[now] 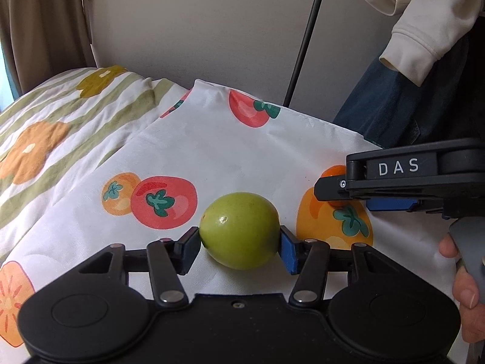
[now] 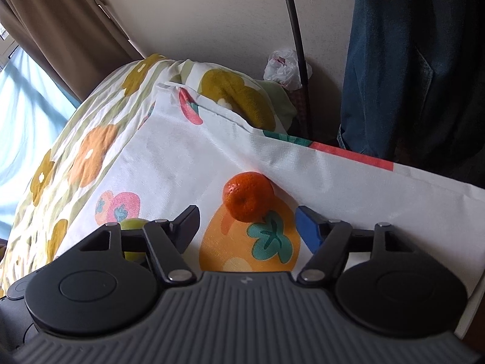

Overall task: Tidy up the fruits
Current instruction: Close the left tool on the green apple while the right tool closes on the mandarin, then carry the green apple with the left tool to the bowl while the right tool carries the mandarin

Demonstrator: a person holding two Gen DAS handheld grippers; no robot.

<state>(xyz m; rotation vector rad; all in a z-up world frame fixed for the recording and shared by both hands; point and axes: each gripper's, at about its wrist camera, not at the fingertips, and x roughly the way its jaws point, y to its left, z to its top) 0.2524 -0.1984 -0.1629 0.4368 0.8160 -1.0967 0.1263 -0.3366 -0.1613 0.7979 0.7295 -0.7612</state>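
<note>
while the left claw (image 1: 239,244) clamps the round green fruit (image 1: 239,229), the right claw (image 2: 248,227) gapes before the small orange mandarin (image 2: 248,195); next, advance and pinch it.

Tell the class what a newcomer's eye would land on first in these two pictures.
First, the round green fruit, pinched between the pads of the left tool on the white fruit-print cloth. Next, the small bright orange mandarin, lying on a printed orange fruit ahead of the right tool, whose pads stand apart.
</note>
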